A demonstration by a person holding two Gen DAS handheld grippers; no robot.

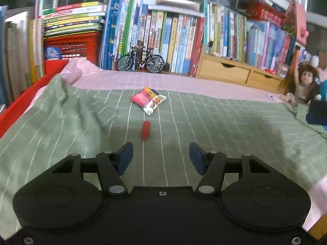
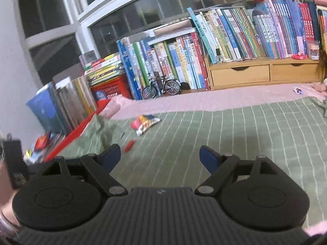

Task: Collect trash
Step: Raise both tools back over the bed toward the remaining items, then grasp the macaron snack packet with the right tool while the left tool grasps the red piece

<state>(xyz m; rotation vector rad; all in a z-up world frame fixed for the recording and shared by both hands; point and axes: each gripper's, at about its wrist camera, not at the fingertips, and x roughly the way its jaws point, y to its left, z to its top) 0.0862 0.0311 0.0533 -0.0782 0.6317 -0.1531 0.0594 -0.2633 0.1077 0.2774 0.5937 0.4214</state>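
Green checked cotton blanket [image 1: 204,122] covers the bed, and on it lie a pink-and-white crinkled snack wrapper [image 1: 148,100] and, nearer, a small red scrap [image 1: 145,130]. Left gripper [image 1: 161,155] hovers above the blanket, jaws apart and empty. Right gripper [image 2: 160,156] likewise gapes wide, holding nothing, wrapper [image 2: 145,123] ahead to its left.

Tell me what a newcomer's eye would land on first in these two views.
Probably the bright snack wrappers lying mid-bed on the green checked blanket, with a small red scrap just nearer the camera. Behind them, a crowded row of books lines the far edge, a model bicycle parked in front. Both tools, left and right, stand open and empty.
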